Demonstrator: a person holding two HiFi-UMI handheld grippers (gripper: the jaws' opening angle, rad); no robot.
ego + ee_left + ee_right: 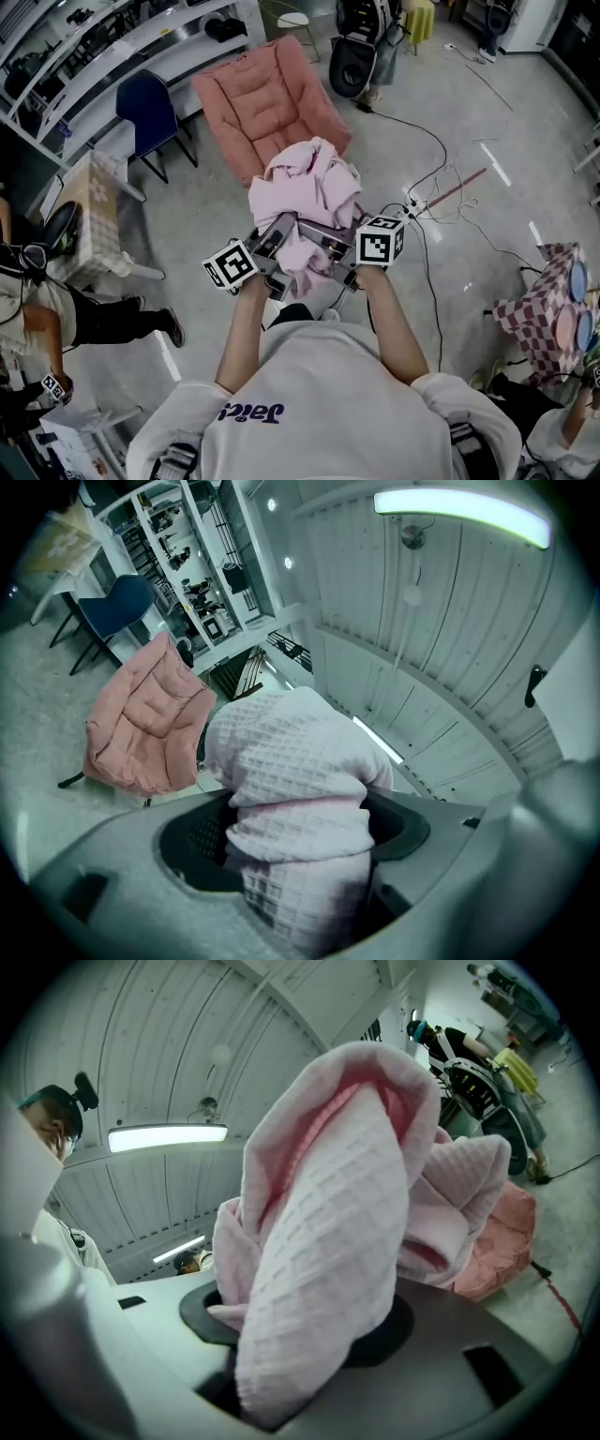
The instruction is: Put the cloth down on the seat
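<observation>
A bunched pale pink waffle cloth (305,192) is held up in front of me, over the floor just short of the pink cushioned seat (272,98). My left gripper (274,239) points upward with its jaws wide. The cloth (300,789) hangs down between them, with a gap showing on each side. My right gripper (330,244) also points upward, and its jaws are closed on a thick fold of the cloth (328,1222). The seat shows behind the cloth in the left gripper view (141,728) and in the right gripper view (497,1241).
A blue chair (150,108) and white shelves (112,47) stand left of the seat. A patterned box (94,202) and a seated person (56,309) are at the left. Cables (441,187) cross the floor at the right, near a checked table (548,300).
</observation>
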